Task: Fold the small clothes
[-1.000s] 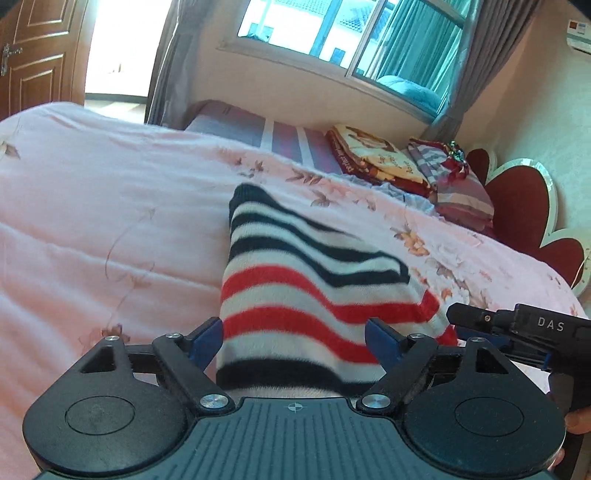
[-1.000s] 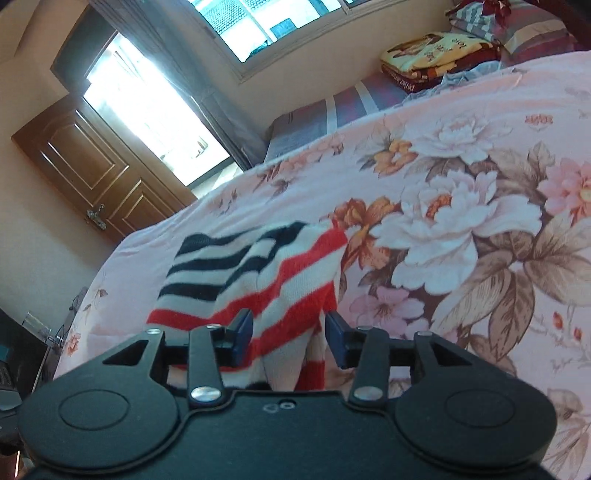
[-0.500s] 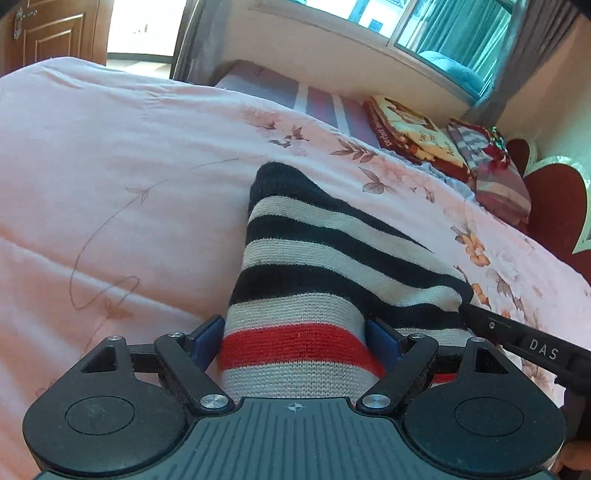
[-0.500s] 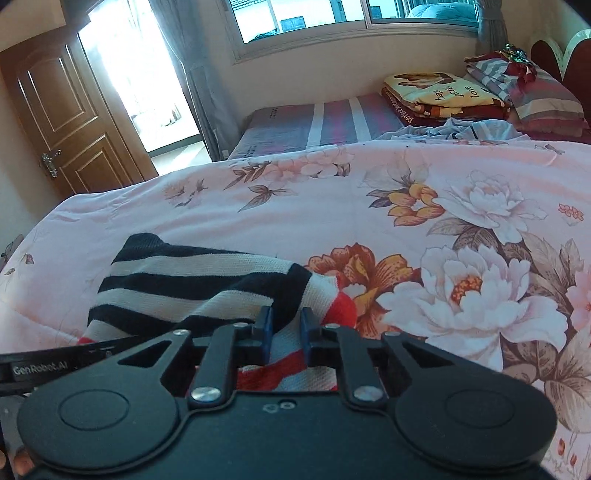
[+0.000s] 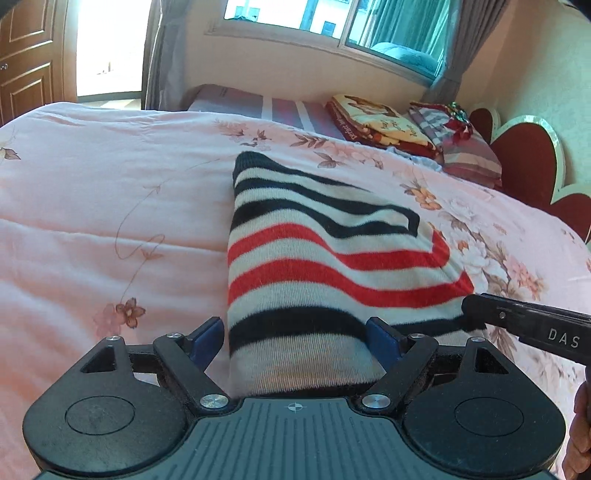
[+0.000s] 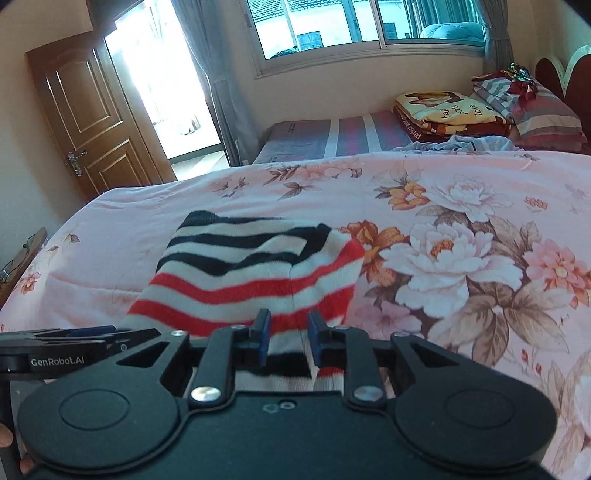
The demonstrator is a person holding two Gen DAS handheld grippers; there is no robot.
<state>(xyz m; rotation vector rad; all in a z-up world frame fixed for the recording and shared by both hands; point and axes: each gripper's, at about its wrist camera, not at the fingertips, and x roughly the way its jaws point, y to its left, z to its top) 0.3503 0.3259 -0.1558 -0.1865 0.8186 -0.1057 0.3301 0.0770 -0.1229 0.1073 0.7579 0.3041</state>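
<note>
A striped knit garment (image 5: 325, 258), with bands of white, red and navy, lies on a bed (image 5: 92, 221) covered with a pink floral quilt. It sits near the front edge of the bed, close to both cameras.

The left hand-held gripper (image 5: 295, 341) has its blue-padded fingers (image 5: 207, 339) spread wide, one on each side of the garment's near end. The cloth passes between them and is not pinched. The right hand-held gripper (image 6: 286, 334) has its fingers (image 6: 263, 332) drawn closer together, with a striped edge of the garment between them. A gap shows between the pads, so whether they actually clamp the cloth cannot be told.

In the left view the right tool's arm reaches in from the right, touching the garment's near corner.

The garment looks already doubled: a navy-striped panel lies on top of the red-striped part, forming a layered, roughly rectangular shape. The far corner stands slightly raised. Judging by this, at least one fold is done. What seems left is bringing the near end over, flattening the bundle, and letting go.

Folded blankets (image 6: 443, 110) are stacked at the far end of the bed, under a window (image 6: 369, 26).
</note>
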